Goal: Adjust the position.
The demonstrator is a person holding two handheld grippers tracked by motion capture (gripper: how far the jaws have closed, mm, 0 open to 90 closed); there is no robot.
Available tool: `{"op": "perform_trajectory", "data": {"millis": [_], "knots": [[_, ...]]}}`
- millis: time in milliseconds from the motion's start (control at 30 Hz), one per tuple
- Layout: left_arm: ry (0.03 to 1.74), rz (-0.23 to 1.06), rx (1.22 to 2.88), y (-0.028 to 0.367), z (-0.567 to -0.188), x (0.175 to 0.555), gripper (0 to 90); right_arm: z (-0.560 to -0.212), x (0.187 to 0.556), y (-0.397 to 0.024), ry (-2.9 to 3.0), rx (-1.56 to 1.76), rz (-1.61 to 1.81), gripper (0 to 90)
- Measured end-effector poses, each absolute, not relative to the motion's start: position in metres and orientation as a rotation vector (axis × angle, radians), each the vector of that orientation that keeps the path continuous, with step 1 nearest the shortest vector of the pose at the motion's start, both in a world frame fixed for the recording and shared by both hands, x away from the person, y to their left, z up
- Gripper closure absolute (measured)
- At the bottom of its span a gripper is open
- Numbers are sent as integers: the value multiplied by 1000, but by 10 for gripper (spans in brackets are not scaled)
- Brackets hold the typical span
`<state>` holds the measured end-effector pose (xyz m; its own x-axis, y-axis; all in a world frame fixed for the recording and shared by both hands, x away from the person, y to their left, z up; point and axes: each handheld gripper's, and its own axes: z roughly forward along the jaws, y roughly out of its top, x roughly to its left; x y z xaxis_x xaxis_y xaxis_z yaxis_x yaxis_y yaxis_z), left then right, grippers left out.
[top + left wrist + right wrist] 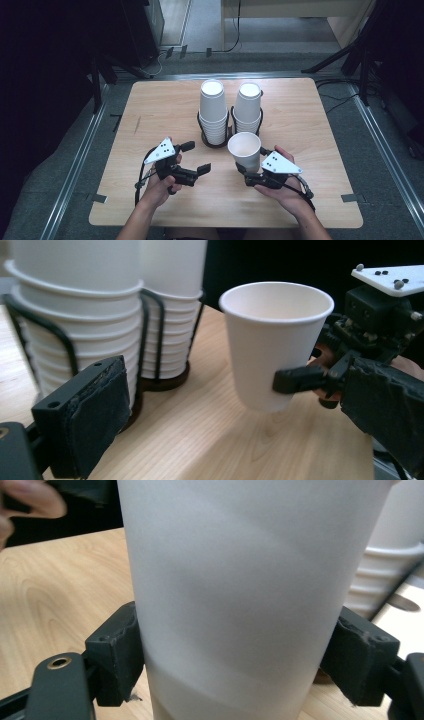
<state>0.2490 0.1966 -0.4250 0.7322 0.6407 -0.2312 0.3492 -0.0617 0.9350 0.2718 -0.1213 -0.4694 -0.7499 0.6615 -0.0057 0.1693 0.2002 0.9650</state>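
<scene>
We have the right gripper (248, 176) closed on a single white paper cup (244, 150), its 2 black jaws pressing the cup's lower wall from either side, as the right gripper view shows close up (240, 675). The cup stands upright with its mouth open to the top, near the middle of the desk (310, 130) and just in front of the holder. From the left gripper view its base seems to hang slightly above the wood, though the shadow there makes that hard to settle. Beyond it, at the far middle of the desk, sit 2 stacks of cups in a black wire holder (202, 129): the left stack (213, 112) and the right stack (248, 107), both with their bottoms up. The left gripper (195, 159) is open and holds nothing, resting to the left of the held cup with its jaws spread and aimed toward it. We judge the step in hand to be carrying 1 cup away from the stacks, or handing it across. The next move calls for a steady, light squeeze, since the thin wall will buckle easily, and for keeping the cup level while we lower it flat onto bare desk or bring the left gripper in around its side.
</scene>
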Motion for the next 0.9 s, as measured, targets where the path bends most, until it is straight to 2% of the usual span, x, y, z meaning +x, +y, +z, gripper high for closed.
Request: {"op": "perform_trajectory", "data": {"millis": [433, 900], "knots": [[955, 463, 1633, 243, -439, 231, 0, -477, 292, -158, 1945, 948, 1530, 208], [1154, 508, 1564, 300, -465, 206, 0, -489, 315, -188, 1833, 1222, 1442, 208]]}}
